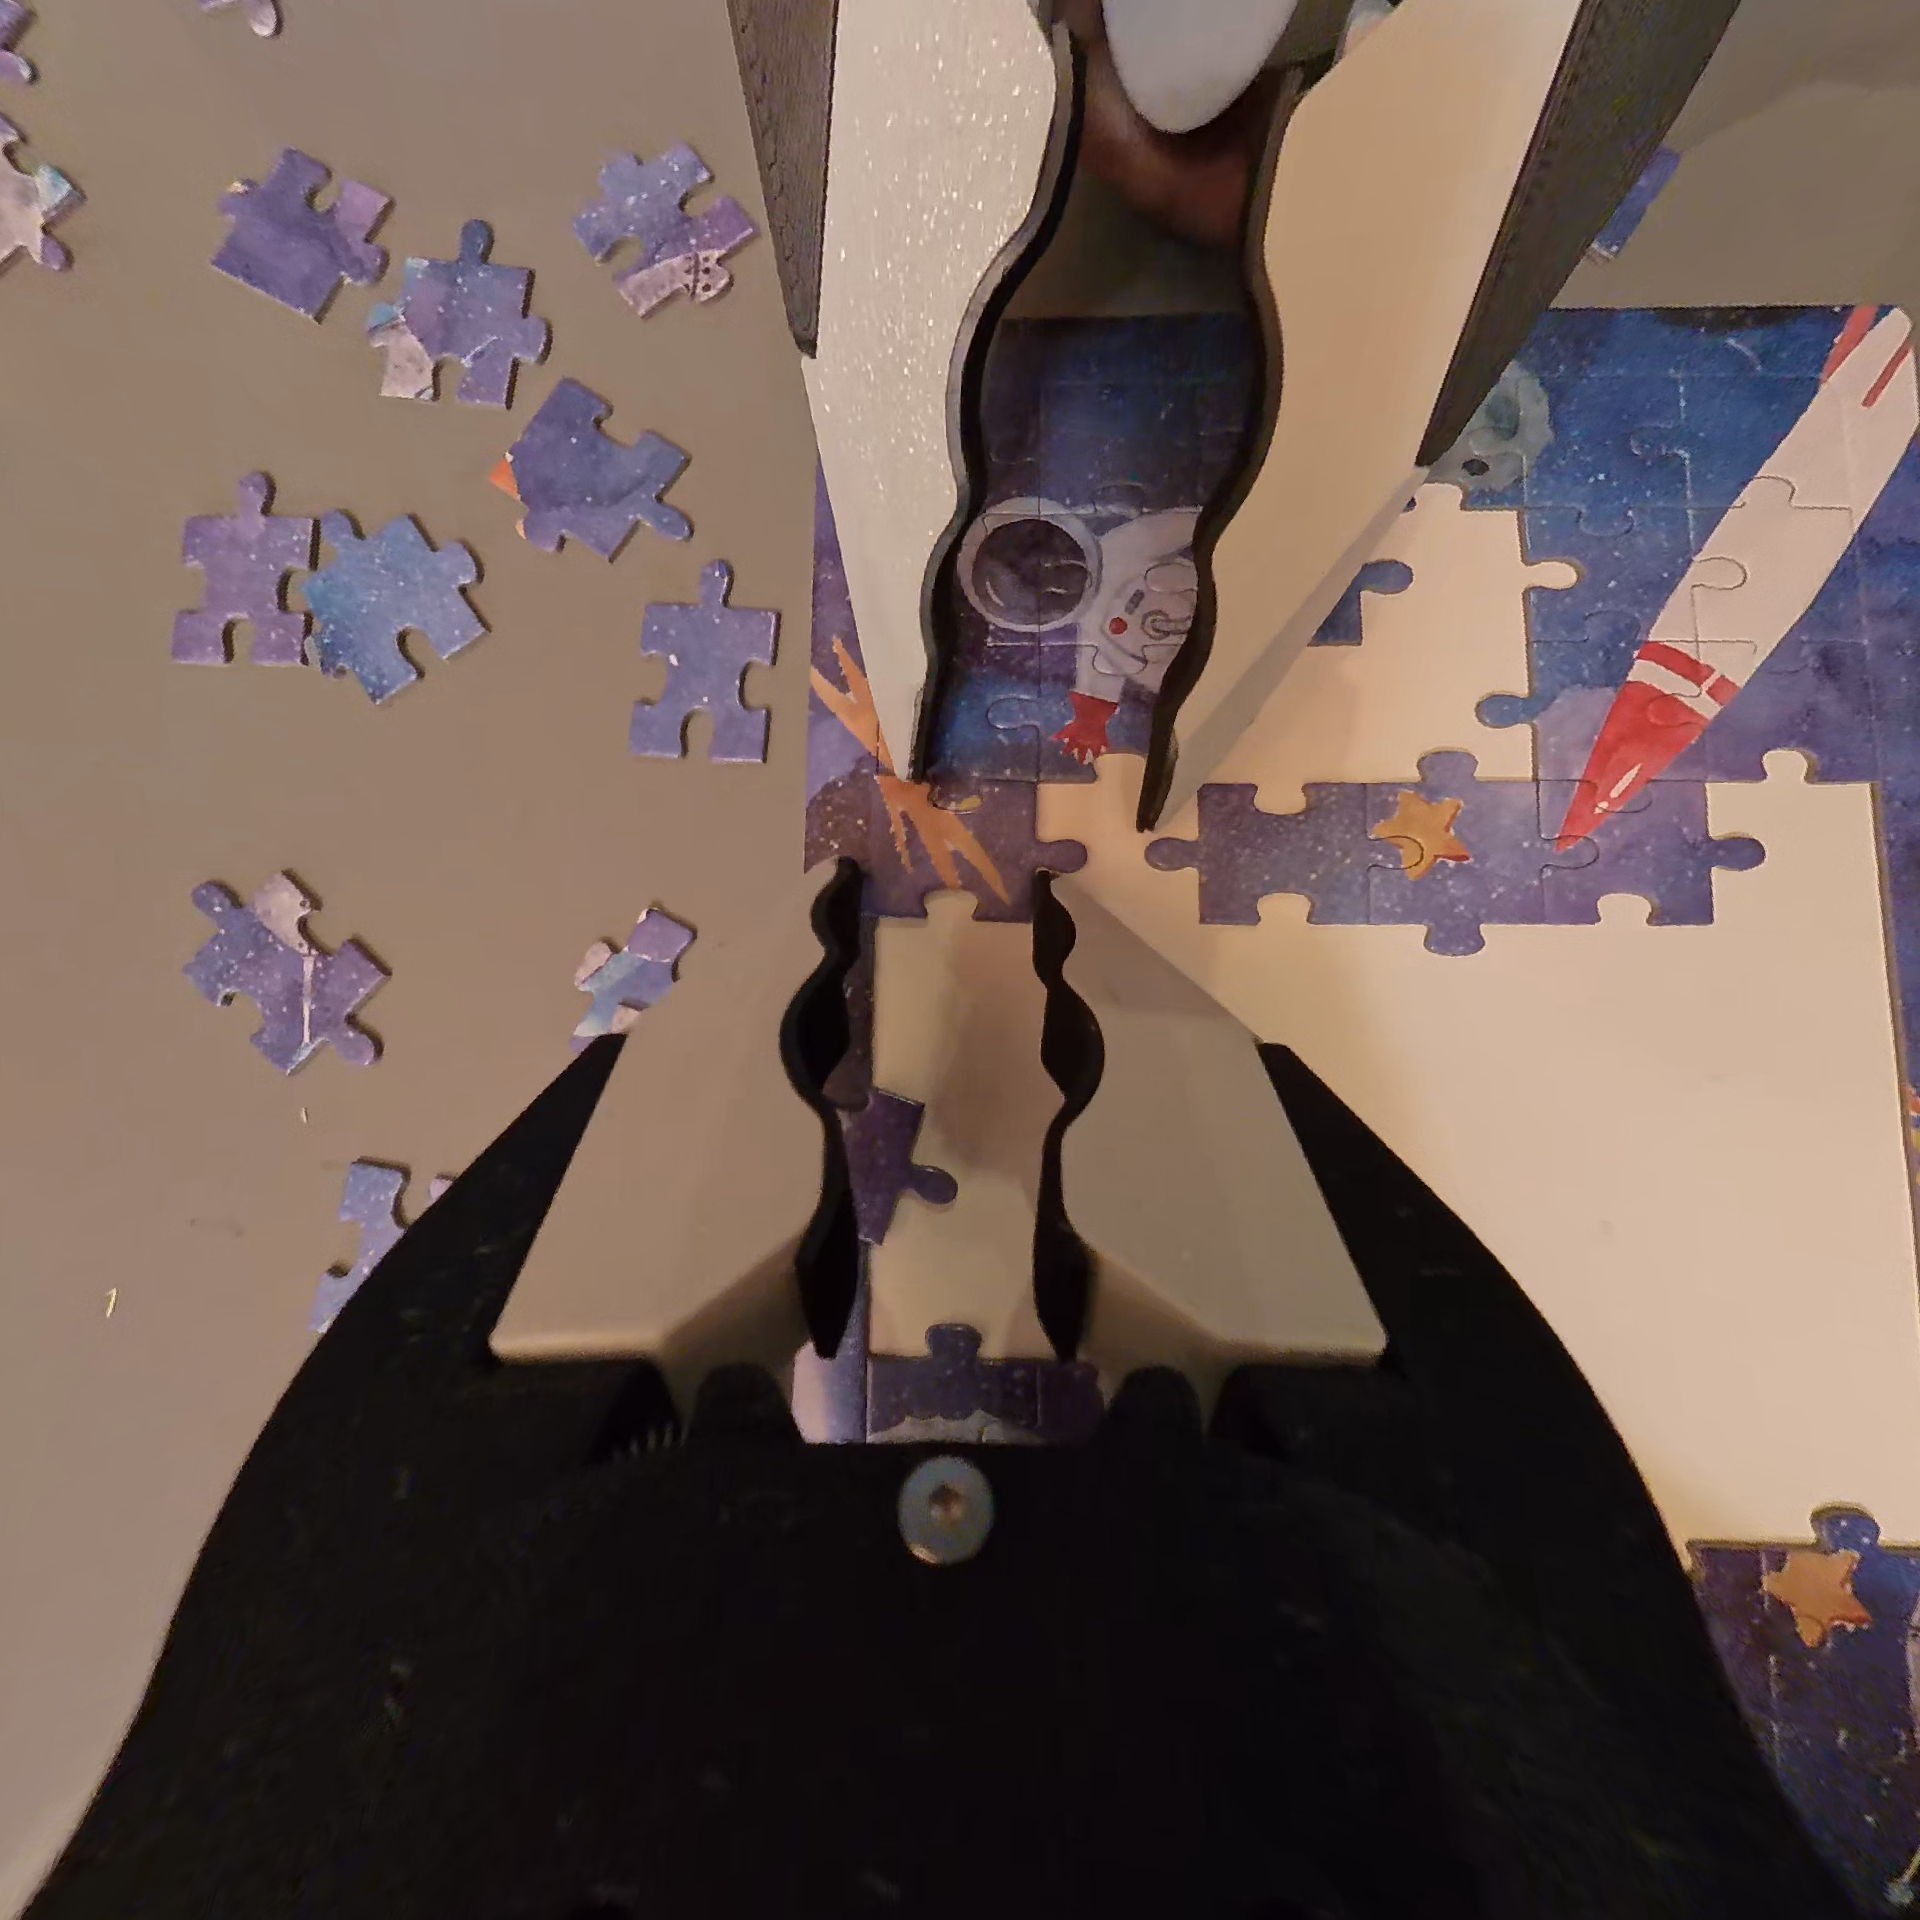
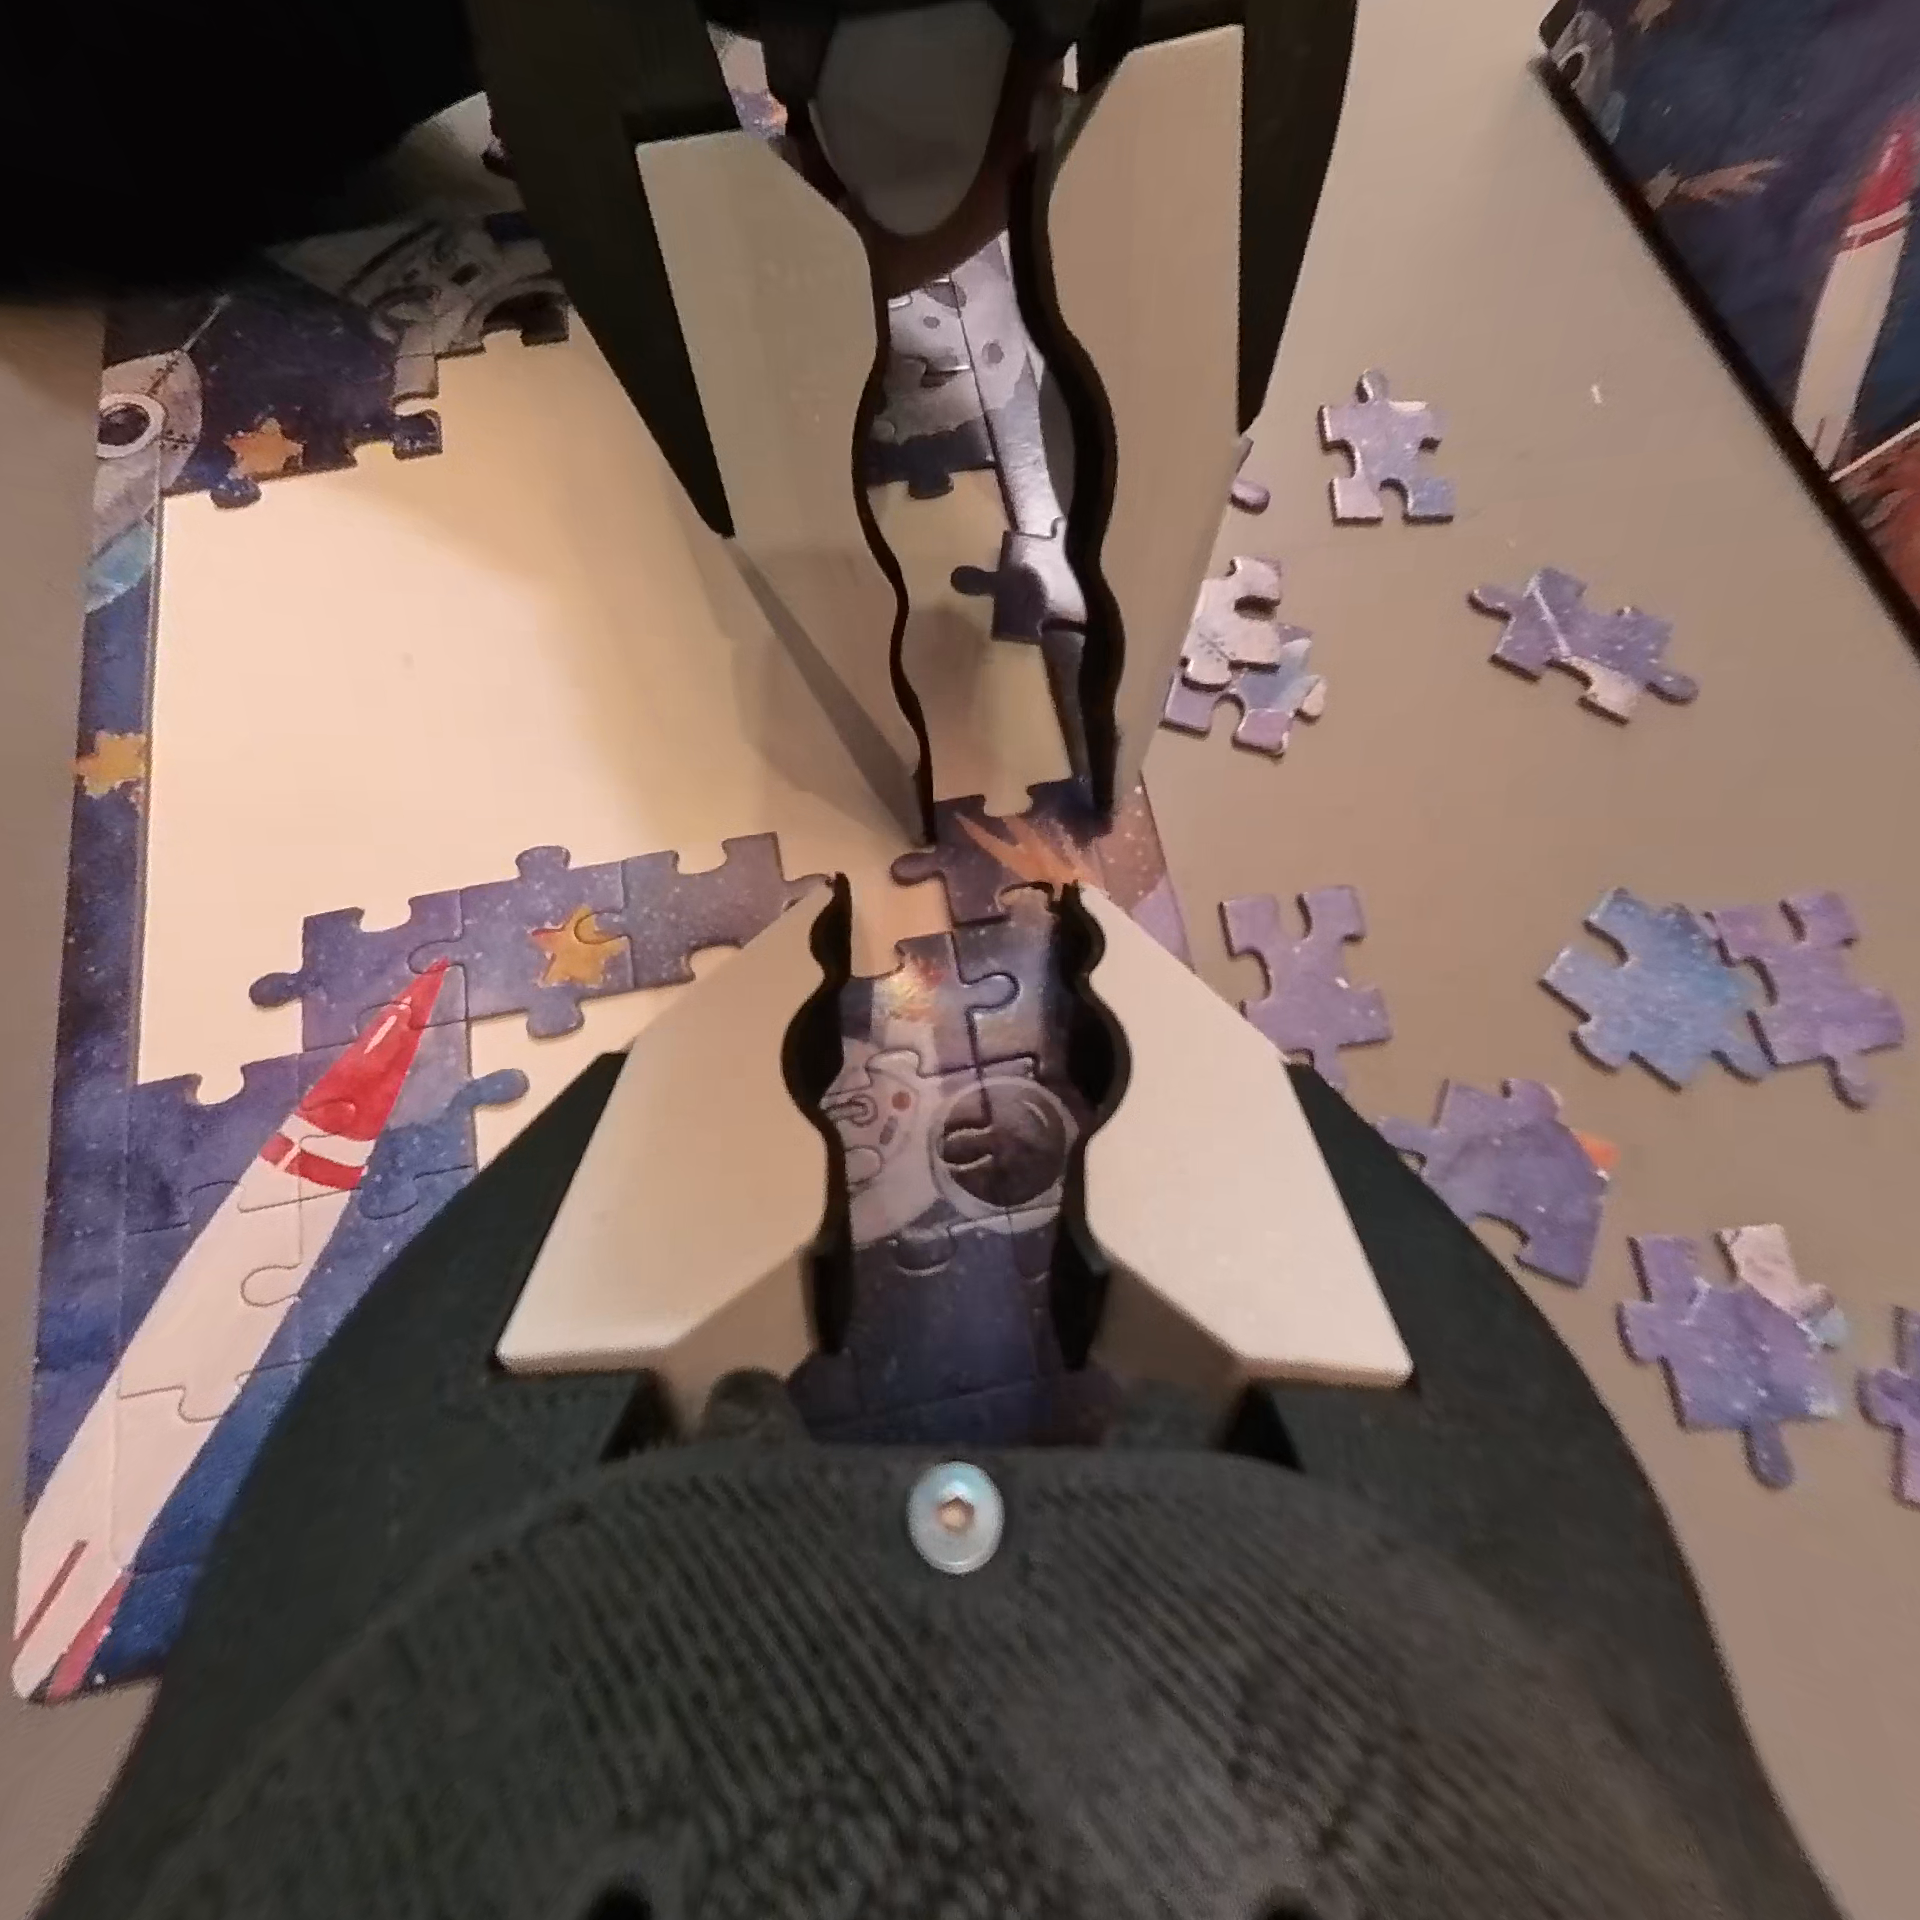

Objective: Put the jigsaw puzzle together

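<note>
Half-built space jigsaw [image 1: 1558, 644] on a cream board [image 1: 1455, 1195], right of frame, with loose purple pieces [image 1: 395, 603] strewn over the grey worktop [image 1: 156, 1039] at left. Left tongs [image 1: 940, 883] and right tongs [image 2: 951, 894] meet tip to tip at centre over a comet-streaked piece [image 1: 935, 831]. Both stand part open, gripping nothing.

Flat grey-tan bench [image 1: 436, 1039]. On it: a cream rectangular puzzle board [image 1: 1455, 1195] bearing a partly assembled blue-purple space jigsaw [image 1: 1621, 582]. Loose purple cardboard jigsaw pieces [image 1: 395, 603] lie scattered on the bare bench at 9 to 11 o'clock of the board, most face up, a few overlapping.
</note>
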`<state>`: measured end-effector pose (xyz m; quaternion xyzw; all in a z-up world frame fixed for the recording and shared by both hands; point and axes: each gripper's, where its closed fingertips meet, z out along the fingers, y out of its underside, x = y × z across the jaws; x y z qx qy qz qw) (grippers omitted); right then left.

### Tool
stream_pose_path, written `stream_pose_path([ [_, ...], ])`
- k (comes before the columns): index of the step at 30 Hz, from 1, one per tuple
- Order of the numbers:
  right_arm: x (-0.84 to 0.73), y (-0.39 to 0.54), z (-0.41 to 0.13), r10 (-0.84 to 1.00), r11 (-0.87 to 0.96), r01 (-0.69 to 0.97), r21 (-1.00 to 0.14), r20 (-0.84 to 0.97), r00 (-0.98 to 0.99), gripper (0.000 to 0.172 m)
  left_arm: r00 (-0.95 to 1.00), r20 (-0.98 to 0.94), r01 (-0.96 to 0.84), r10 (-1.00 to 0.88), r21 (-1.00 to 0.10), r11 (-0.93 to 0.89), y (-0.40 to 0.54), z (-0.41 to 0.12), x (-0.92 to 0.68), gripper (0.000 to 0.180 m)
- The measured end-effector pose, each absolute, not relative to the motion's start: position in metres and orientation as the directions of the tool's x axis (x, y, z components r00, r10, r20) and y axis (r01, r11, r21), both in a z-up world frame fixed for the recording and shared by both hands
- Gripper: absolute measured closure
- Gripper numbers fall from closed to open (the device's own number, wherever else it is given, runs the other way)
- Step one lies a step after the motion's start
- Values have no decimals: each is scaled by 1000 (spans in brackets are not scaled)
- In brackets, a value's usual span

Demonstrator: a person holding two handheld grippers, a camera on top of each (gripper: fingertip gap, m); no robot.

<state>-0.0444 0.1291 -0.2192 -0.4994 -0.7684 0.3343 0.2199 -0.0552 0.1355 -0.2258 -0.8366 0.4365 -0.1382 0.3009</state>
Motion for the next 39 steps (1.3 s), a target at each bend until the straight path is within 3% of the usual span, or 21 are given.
stream_pose_path([
  [25, -45, 128, -222, 912, 298, 623, -723, 23, -409, 132, 591, -27, -643, -806, -619, -450, 134, -227, -56, 148],
  [29, -45, 128, -223, 911, 313, 624, -716, 41, -410, 132, 591, 12, -593, -806, -671, -445, 134, -216, -49, 149],
  [39, -45, 128, -223, 910, 321, 624, -712, 50, -411, 132, 616, 28, -583, -787, -656, -479, 136, -225, -46, 163],
])
